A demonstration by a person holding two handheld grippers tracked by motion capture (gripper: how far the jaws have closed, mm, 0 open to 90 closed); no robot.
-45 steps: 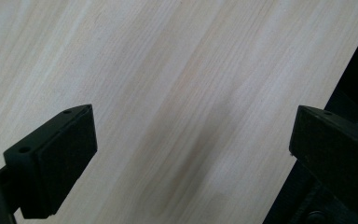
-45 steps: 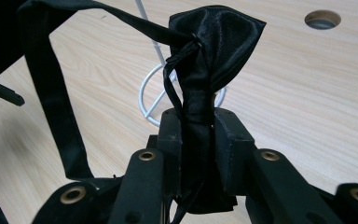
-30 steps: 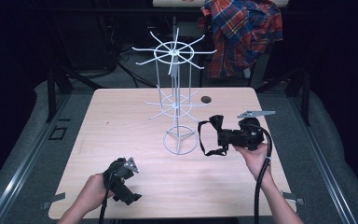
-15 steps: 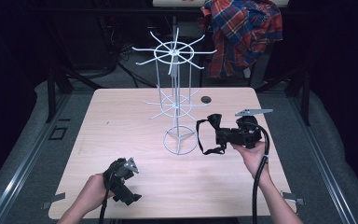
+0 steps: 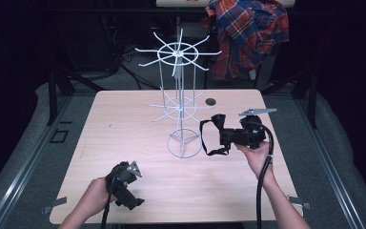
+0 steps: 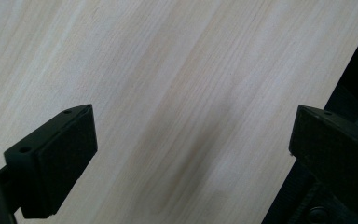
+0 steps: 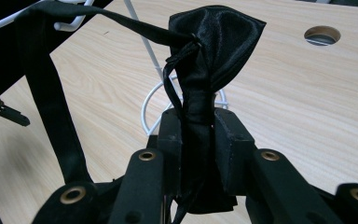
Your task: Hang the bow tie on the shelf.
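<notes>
1. My right gripper (image 7: 196, 154) is clamped on a black bow tie (image 7: 212, 42). The jaws pinch its gathered middle, and the bow fans out above them.
2. The bow tie is held clear of the table (image 5: 124, 143), just to the right of the white wire rack (image 5: 178, 102). That rack is the landmark for all positions below.
3. The tie's black strap (image 5: 208, 140) hangs in a loop between my right gripper and the rack's ring base. In the right gripper view the strap (image 7: 51, 93) runs up toward a white hook at the top left; I cannot tell whether it touches that hook.
4. My left gripper (image 6: 191, 154) has its jaws wide apart with nothing between them. It sits low over the table, in front of the rack and to its left, near the front edge.
5. Status, as I judge it: the pickup is complete and the tie is carried to the rack. Hanging the strap over one of the rack's arms and letting go is not yet done.
6. A small dark hole (image 5: 210, 101) lies in the table behind the rack, to its right.
</notes>
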